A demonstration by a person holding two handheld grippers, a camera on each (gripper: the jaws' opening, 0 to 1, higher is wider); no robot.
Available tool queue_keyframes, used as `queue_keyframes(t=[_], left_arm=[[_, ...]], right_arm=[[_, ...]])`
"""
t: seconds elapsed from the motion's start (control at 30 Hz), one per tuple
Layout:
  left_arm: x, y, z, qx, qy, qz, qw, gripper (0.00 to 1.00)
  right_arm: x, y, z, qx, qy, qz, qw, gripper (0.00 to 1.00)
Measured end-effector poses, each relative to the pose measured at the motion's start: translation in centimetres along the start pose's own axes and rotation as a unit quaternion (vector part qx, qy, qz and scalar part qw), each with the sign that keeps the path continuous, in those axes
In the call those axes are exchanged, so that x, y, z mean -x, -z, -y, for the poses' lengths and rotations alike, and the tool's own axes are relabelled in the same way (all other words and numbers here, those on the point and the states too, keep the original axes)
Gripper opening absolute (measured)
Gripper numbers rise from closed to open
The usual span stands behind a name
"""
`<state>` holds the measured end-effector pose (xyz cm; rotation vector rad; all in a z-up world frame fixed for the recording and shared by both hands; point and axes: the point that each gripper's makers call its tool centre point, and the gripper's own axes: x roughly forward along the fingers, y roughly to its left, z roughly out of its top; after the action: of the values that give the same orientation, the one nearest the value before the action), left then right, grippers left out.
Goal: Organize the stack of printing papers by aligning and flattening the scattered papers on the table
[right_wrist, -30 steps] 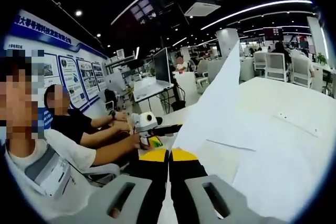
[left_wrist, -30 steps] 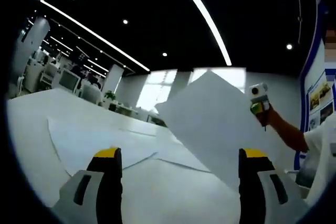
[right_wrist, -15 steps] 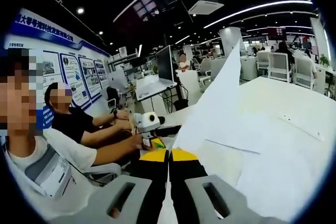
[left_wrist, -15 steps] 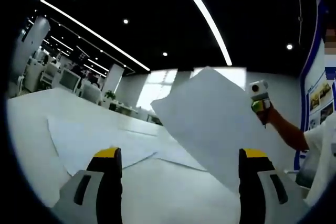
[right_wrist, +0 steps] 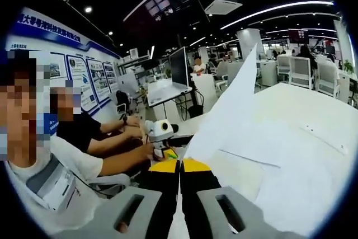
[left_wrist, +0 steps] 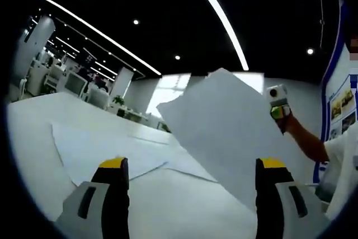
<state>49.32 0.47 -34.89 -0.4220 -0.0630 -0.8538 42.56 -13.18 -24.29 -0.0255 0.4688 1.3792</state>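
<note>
Left gripper view first: the left gripper (left_wrist: 190,188) has its two yellow-tipped jaws spread wide apart at 6 o'clock, nothing between them. Past them is the white table (left_wrist: 33,138) with loose papers (left_wrist: 100,149) lying flat and overlapping around 8 to 9 o'clock. One sheet (left_wrist: 229,132) is up in the air, tilted, taking up the middle out toward 3 o'clock. At its 3 o'clock edge you can see the right gripper (left_wrist: 278,107) pinching it, with a person's arm (left_wrist: 305,144) running off behind.

Right gripper view: the right gripper (right_wrist: 179,166) has its jaws clenched together at 6 o'clock, right on the bottom corner of that same sheet (right_wrist: 232,110), which rises up toward 1 o'clock. More papers (right_wrist: 291,177) sit flat on the table (right_wrist: 296,102) from 3 to 5 o'clock. The left gripper (right_wrist: 159,138) pokes in at about 8 o'clock, just beside the sheet. A second person (right_wrist: 84,132) sits around 9 o'clock, and a monitor (right_wrist: 180,66) stands at about 12.
</note>
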Motion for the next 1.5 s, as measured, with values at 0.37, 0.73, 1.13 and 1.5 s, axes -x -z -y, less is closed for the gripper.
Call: queue_keyframes(t=[0.37, 0.73, 1.13, 1.5], left_arm=[[0.0, 0.0, 0.0, 0.007, 0.002, -0.001, 1.0000, 0.96], [-0.2, 0.4, 0.6, 0.015, 0.016, -0.011, 0.9997, 0.97], [-0.1, 0.5, 0.9, 0.022, 0.025, -0.014, 0.9993, 0.97], [-0.1, 0.6, 1.3, 0.028, 0.041, -0.017, 0.9986, 0.97]], right_arm=[[-0.4, 0.2, -0.3, 0.006, -0.004, -0.003, 1.0000, 0.00], [-0.9, 0.1, -0.5, 0.012, -0.010, -0.010, 0.9998, 0.00], [-1.7, 0.5, -1.1, 0.017, -0.016, -0.018, 0.9996, 0.00], [-2.4, 0.6, -1.7, 0.027, -0.025, -0.027, 0.9989, 0.00]])
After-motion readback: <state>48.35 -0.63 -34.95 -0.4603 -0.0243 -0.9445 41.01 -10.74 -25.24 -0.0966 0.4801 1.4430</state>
